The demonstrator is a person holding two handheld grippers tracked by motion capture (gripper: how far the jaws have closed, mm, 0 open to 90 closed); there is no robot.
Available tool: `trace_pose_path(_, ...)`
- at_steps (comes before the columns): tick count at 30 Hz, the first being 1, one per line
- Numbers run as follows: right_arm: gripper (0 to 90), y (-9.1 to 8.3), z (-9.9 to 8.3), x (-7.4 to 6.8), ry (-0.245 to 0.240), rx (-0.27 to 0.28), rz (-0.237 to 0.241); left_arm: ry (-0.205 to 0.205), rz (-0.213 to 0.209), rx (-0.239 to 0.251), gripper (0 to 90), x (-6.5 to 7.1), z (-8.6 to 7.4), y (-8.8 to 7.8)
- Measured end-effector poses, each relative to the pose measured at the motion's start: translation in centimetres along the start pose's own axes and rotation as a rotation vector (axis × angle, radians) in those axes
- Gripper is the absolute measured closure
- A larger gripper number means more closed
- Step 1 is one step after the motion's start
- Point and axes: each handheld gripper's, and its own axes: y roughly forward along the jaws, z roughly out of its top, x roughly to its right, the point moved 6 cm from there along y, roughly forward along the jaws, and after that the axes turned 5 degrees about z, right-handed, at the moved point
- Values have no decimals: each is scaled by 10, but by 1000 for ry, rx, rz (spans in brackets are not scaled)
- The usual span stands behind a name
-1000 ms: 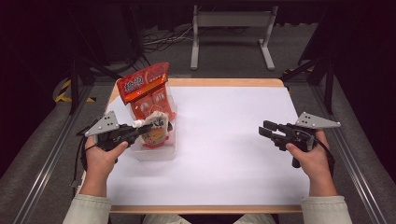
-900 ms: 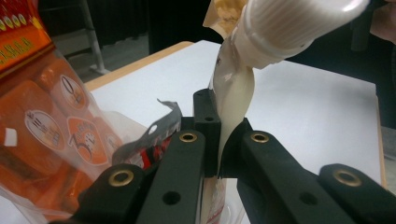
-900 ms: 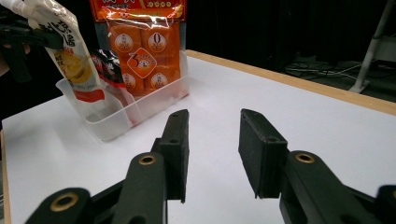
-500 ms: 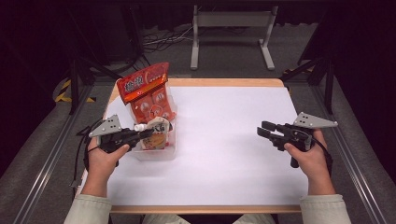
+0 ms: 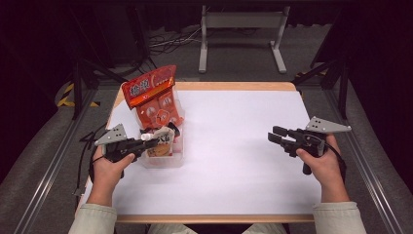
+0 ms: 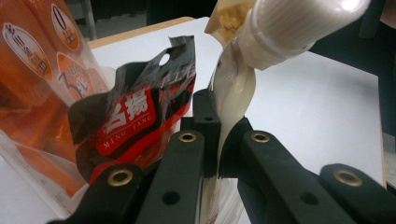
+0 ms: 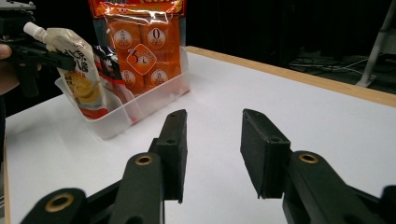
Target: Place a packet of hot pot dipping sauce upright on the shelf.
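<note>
Left hand-held gripper point(image 5: 146, 142) sits at 9 o'clock on the surface point(image 5: 234, 161), jaws pinched on the neck of a spouted pouch point(image 5: 159, 141), just under its white cap point(image 6: 299, 25). Pouch hangs upright with its lower end inside the clear bin point(image 5: 168, 158), which stands just off the gripper's tip.

Left gripper view gives the grip detail: the pouch's pale film is squeezed flat between the two black jaws, ribbed cap above them. A black-and-red packet point(image 6: 135, 116) stands right beside the pouch, at about 9 o'clock from it, touching or nearly so; I can't tell which. High view shows that packet as a dark sliver behind the pouch.

Right gripper view gives the side elevation: pouch point(image 7: 79, 74) leaning in the bin point(image 7: 140, 109), tall orange snack bag point(image 7: 144, 51) behind it, its top cut off by the frame edge. The high view shows the full orange bag point(image 5: 153, 97), tilted towards 11 o'clock.

Right hand-held gripper point(image 5: 273, 135) is at 3 o'clock, well apart from the bin, jaws spread partway with nothing between them, pointing to 9 o'clock.

Hard to make out: pouch print is too small in the high view, its bottom hidden by the bin wall; the bin floor is hidden.
</note>
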Motion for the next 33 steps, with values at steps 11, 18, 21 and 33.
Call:
trace_pose_path(11, 614, 7, -3, 0, 7, -9, 17, -29, -19, -37, 880, -1, -10, 2)
trace_pose_path(18, 591, 8, -6, -1, 3, -16, 18, -15, 6, -81, 840, -3, -12, -4)
trace_pose_path(21, 589, 8, -5, -1, 3, -14, 18, -3, 22, -82, 803, -4, -12, -7)
trace_pose_path(33, 486, 4, -6, -2, -25, -6, -4, -76, 192, -43, 170, -9, -5, -31)
